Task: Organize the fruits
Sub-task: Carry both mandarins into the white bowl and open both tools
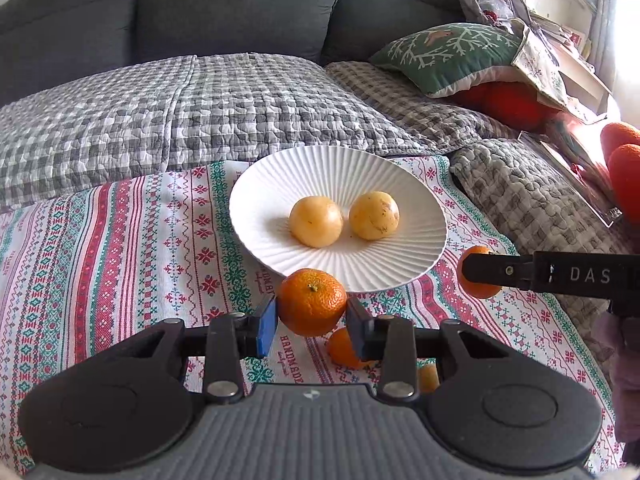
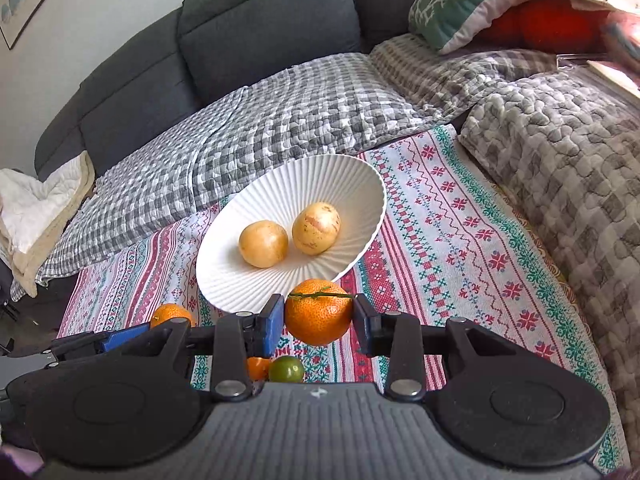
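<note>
A white ribbed plate [image 1: 280,184] [image 2: 260,200] stands on the patterned cloth and holds two yellow fruits [image 1: 316,221] [image 1: 374,215], also in the right wrist view [image 2: 263,243] [image 2: 316,229]. My left gripper [image 1: 312,320] is shut on a mandarin [image 1: 312,302] just in front of the plate's near rim. My right gripper [image 2: 318,320] is shut on another mandarin [image 2: 319,312] that has a thin green stem. From the left wrist view the right gripper [image 1: 480,274] comes in from the right with its mandarin [image 1: 478,286]. Loose on the cloth lie a lime [image 2: 286,369] and small orange fruits [image 1: 344,348] [image 2: 258,368].
The striped red, green and white cloth [image 1: 120,260] covers a surface against a grey sofa [image 1: 240,4] with checked quilts [image 1: 200,100]. Cushions [image 1: 452,56] and books pile up at the back right. A folded white blanket [image 2: 36,208] lies at the left.
</note>
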The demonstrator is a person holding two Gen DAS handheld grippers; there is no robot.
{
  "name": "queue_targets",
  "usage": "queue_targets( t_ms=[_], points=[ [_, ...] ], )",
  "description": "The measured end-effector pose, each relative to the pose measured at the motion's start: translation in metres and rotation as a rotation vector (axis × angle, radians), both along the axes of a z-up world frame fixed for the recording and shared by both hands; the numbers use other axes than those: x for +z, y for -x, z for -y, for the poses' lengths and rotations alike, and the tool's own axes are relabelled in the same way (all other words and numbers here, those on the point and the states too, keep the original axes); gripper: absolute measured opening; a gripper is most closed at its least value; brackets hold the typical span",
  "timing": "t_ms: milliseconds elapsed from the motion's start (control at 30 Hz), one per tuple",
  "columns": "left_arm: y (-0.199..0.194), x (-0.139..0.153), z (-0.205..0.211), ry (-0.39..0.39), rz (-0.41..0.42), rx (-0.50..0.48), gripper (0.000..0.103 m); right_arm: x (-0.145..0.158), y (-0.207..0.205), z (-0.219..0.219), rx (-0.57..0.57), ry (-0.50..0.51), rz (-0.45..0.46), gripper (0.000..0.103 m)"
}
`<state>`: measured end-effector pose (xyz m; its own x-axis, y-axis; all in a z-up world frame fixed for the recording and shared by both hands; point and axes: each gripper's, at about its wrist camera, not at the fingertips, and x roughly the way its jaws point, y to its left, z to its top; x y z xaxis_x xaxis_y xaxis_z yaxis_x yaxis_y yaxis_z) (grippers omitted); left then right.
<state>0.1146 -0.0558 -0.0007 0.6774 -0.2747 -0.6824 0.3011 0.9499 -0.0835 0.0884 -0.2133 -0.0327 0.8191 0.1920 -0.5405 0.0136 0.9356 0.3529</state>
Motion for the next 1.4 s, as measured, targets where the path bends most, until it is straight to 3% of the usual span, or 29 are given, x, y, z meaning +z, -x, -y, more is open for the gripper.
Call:
queue_targets(
  t_ms=[200,333,633,900,1200,1400],
  points=[
    [-0.041,0.006,0.022,-0.006,0.025,-0.021,0.026,0.002,-0.030,0.009,-0.030,-0.019,0.026,0.034],
    [-0.073,0.006,0.036,-0.028,0.035,-0.035,0.026,-0.001,-0.048,0.011,-0.027,0.041,0.043,0.034],
    [-0.131,-0.015,0.064,-0.040,-0.050,-0.039,0.026,-0.006,-0.054,0.008,0.070,0.145,0.051,0.034],
    [-0.150,-0.025,0.066,-0.069,-0.089,-0.010,0.026,-0.008,-0.056,-0.013,0.191,0.122,0.033,0.034],
    [-0.143,-0.027,0.066,-0.100,-0.065,-0.014,0.028,-0.019,-0.061,-0.037,0.207,0.158,0.013,0.036],
    [-0.135,-0.012,0.057,-0.080,-0.036,0.000,0.048,-0.014,-0.053,-0.031,0.191,0.135,0.020,0.053]
  ],
)
